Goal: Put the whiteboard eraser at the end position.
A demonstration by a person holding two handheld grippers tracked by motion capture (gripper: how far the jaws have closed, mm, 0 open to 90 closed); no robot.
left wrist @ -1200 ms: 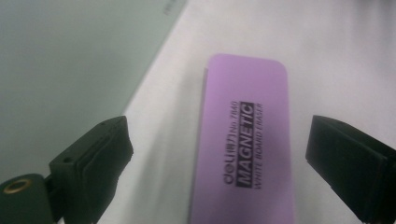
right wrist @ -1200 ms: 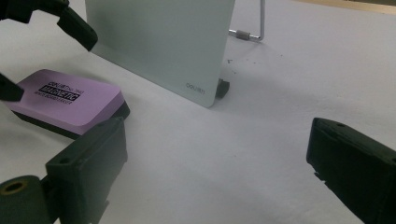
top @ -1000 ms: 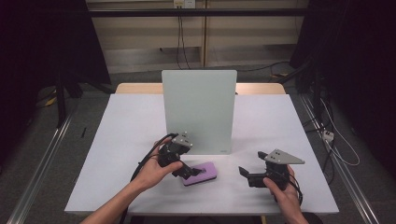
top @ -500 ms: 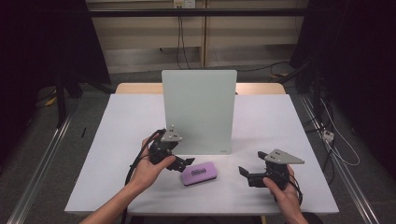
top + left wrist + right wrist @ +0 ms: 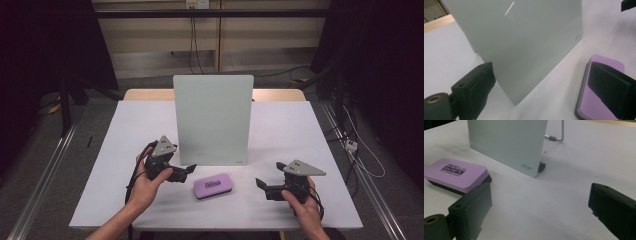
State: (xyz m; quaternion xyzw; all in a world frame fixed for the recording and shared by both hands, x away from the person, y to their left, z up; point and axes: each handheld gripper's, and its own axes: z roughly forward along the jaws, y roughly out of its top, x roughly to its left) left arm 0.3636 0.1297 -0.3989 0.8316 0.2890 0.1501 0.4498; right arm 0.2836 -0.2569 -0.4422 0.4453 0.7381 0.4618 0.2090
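Note:
A purple eraser [image 5: 214,186] with a black label lies flat on the white table [image 5: 300,135], in front of an upright pale green board [image 5: 212,120]. My left gripper [image 5: 186,173] is open and empty, just left of the eraser, with its tips near the board's lower left corner. In the left gripper view [image 5: 541,95] the board [image 5: 524,37] stands between the jaws and the eraser [image 5: 607,63] sits behind the right jaw. My right gripper [image 5: 263,187] rests open to the right of the eraser. In its own view [image 5: 539,212] the eraser [image 5: 456,173] lies ahead on the left, untouched.
A wire stand [image 5: 560,132] props the board [image 5: 506,140] from behind, with a small black foot [image 5: 541,166] at its corner. The table's front edge runs just under both hands. Dark floor, rails and cables surround the table.
My left gripper has drawn back to the left, away from the eraser it was over a second ago. The eraser and the right gripper have stayed put.

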